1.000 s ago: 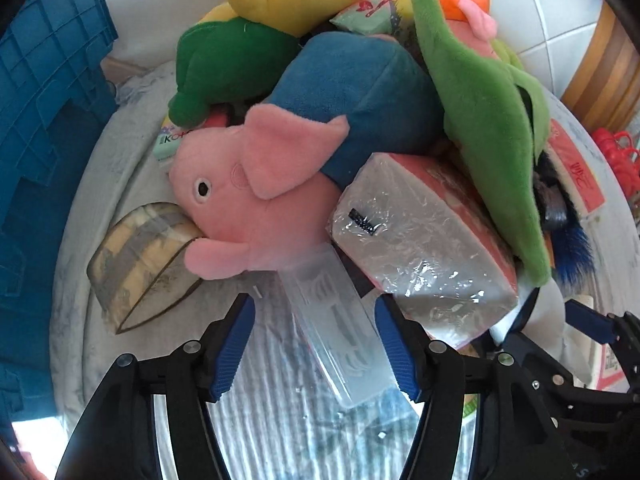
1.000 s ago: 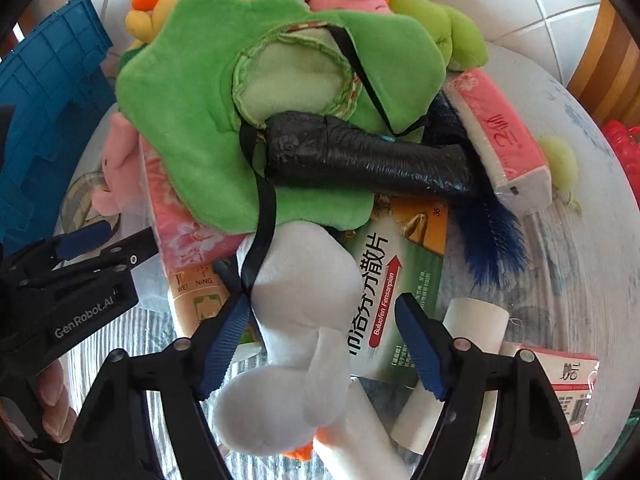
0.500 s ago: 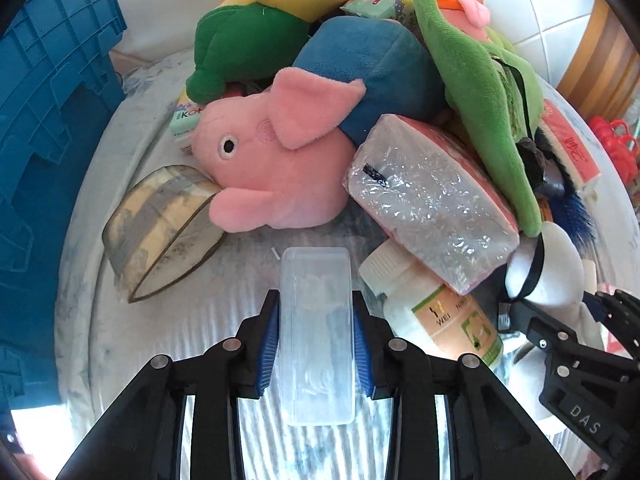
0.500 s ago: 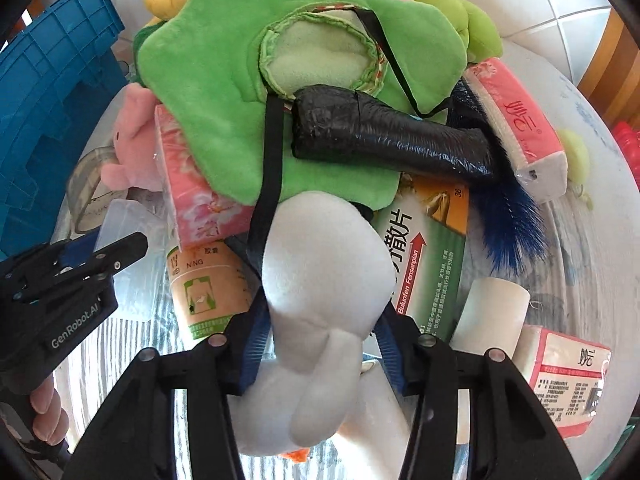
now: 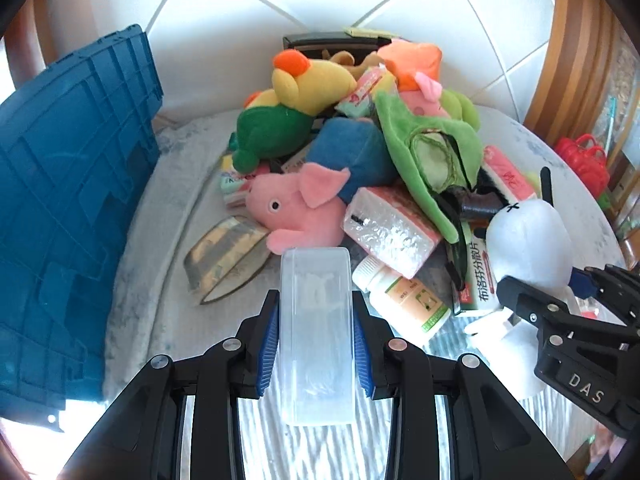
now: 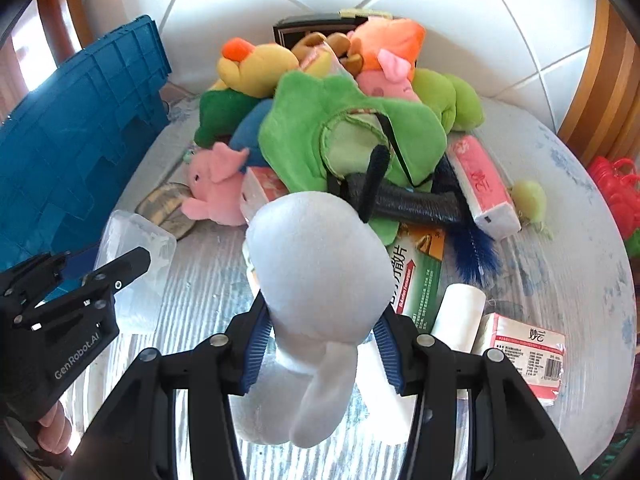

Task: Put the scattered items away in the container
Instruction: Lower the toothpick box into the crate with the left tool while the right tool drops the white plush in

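Note:
My left gripper (image 5: 316, 346) is shut on a clear plastic box (image 5: 316, 320) and holds it above the round table. It also shows in the right wrist view (image 6: 132, 264). My right gripper (image 6: 320, 350) is shut on a white plush toy (image 6: 316, 276), lifted off the pile; it also shows in the left wrist view (image 5: 528, 236). The blue crate (image 5: 68, 200) stands at the left. A heap of plush toys, with a pink pig (image 5: 296, 208) and a green plush (image 6: 340, 136), lies at the table's middle and back.
A white medicine bottle (image 5: 404, 300), a wrapped tissue pack (image 5: 388, 228), a green medicine box (image 6: 416, 276), a black roll (image 6: 412, 204), a blue brush (image 6: 476, 248), pink tissue packs (image 6: 480, 184) and a white roll (image 6: 456, 312) lie on the table. A red basket (image 6: 616, 188) stands off right.
My left gripper closed on the clear box and lifted it back from the pile. My right gripper closed on the white plush and raised it. Both views have pulled back.

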